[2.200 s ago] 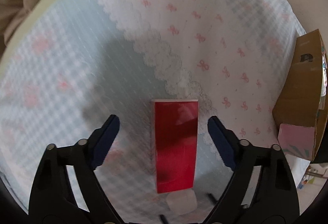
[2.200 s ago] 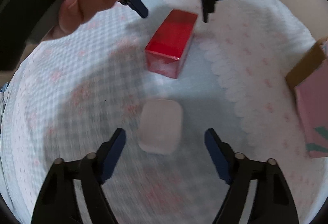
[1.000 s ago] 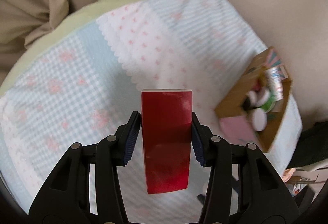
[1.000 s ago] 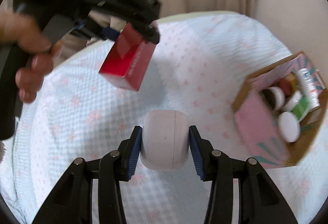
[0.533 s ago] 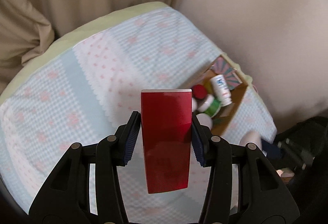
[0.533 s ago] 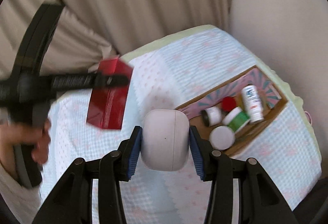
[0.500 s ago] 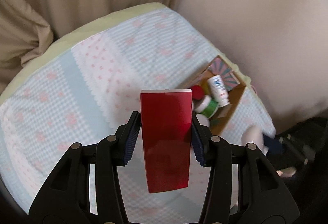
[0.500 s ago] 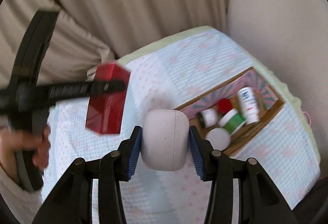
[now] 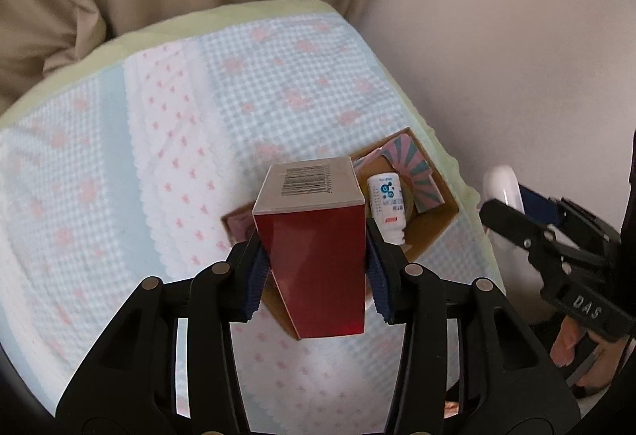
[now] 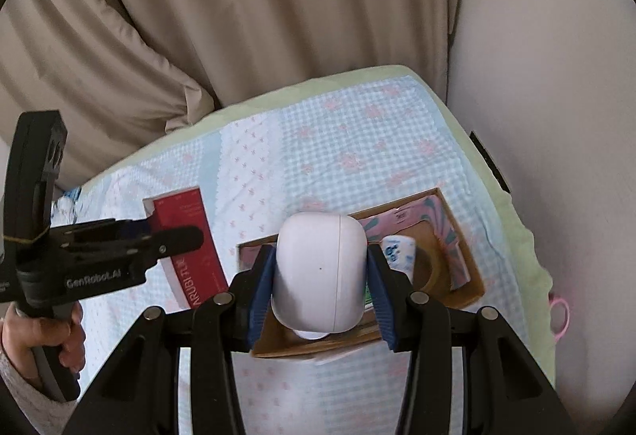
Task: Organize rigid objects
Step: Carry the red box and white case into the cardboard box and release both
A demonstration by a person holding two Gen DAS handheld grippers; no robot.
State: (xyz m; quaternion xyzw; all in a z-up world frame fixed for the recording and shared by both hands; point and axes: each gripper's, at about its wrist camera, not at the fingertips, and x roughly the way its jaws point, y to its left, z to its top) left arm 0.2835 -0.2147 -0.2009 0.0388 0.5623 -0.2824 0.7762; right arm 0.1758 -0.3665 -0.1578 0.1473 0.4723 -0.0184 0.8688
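Red carton: a glossy red carton [image 9: 318, 268] with a barcode on its top end, clamped between the blue pads of my left gripper [image 9: 316, 278], jaws narrowed hard onto its sides.
White case: a smooth white earbud-style case [image 10: 320, 272], pinched upright in my right gripper [image 10: 320, 286], jaws closed in on its two flanks.
Where both are: I hold them in the air above the cardboard box [image 10: 465, 232]; neither touches it or the cloth.
Box: it sits on the gingham tablecloth [image 9: 278, 85] near the table's far right edge, lined with a pink and teal striped flap.
Already inside: a white bottle with blue print [image 9: 387, 206] lying tilted; in the right wrist view my white case hides most of the interior, so there may be more pots under it, I cannot say.
Done so far, as I judge: both loose pieces are gripped and brought over the box; the cloth that shows has nothing else loose on it.
Left to do: lower each into a free part of the box and let go, one at a time since the opening looks tight for two tongs.
Risk: the tall carton may knock the bottle.
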